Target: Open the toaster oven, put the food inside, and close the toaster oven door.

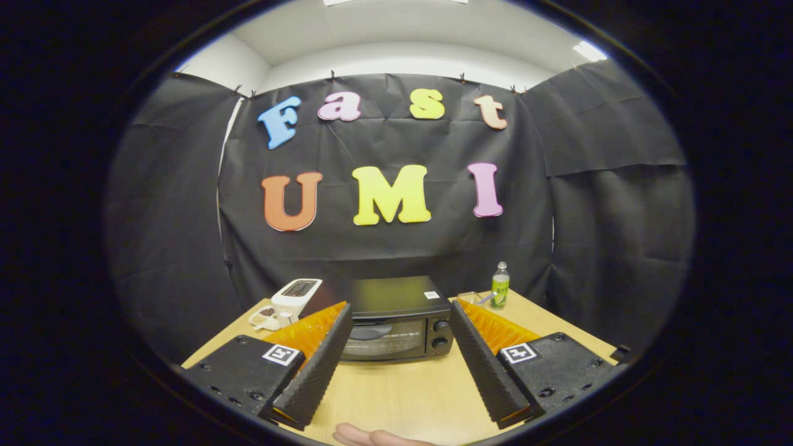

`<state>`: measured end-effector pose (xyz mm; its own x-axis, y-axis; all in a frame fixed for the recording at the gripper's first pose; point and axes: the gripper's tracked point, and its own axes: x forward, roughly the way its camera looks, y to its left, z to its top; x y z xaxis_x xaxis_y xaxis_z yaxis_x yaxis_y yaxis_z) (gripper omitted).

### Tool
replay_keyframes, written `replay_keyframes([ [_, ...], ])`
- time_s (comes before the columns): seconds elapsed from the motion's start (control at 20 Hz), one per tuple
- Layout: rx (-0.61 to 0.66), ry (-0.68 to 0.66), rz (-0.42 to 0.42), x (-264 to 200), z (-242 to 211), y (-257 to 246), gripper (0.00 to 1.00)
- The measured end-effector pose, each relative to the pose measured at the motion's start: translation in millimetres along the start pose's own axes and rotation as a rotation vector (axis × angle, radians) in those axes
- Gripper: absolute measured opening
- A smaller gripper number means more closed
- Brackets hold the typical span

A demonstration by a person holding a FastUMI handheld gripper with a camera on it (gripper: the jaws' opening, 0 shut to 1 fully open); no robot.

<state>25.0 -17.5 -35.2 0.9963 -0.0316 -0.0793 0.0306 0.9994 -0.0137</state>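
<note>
A black toaster oven (396,319) stands on the wooden table (403,390), straight ahead and beyond my fingers. Its glass door is closed, with a handle across the top and two knobs (440,333) on its right side. My gripper (399,310) is open, held back from the oven, and the oven front appears in the wide gap between the two fingers. Nothing is held between them. A small white plate with dark food (266,314) lies left of the oven, partly hidden behind the left finger (319,365).
A white toaster (297,296) stands left of the oven, behind the plate. A green-labelled bottle (500,286) and a small clear cup (471,298) stand at the back right. A person's fingertips (372,437) rest on the table's near edge. Black cloth walls the booth.
</note>
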Motion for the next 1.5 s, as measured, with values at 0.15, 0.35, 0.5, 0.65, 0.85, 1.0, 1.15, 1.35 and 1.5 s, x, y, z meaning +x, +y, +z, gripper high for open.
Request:
replay_keyframes([
  [0.15,0.0,0.015,-0.003,15,-5,1,1.0],
  [0.35,-0.035,0.053,-0.009,48,-22,5,1.0],
  [0.5,-0.045,0.091,0.006,81,-39,14,1.0],
  [0.65,-0.052,0.134,0.016,117,-56,22,1.0],
  [0.85,-0.09,0.154,0.025,157,-69,39,1.0],
  [1.0,-0.098,0.179,0.065,181,-83,60,1.0],
  [1.15,-0.111,0.18,0.053,203,-86,62,1.0],
  [1.35,-0.091,0.218,0.082,220,-103,73,1.0],
  [1.5,-0.097,0.201,0.064,226,-100,71,1.0],
])
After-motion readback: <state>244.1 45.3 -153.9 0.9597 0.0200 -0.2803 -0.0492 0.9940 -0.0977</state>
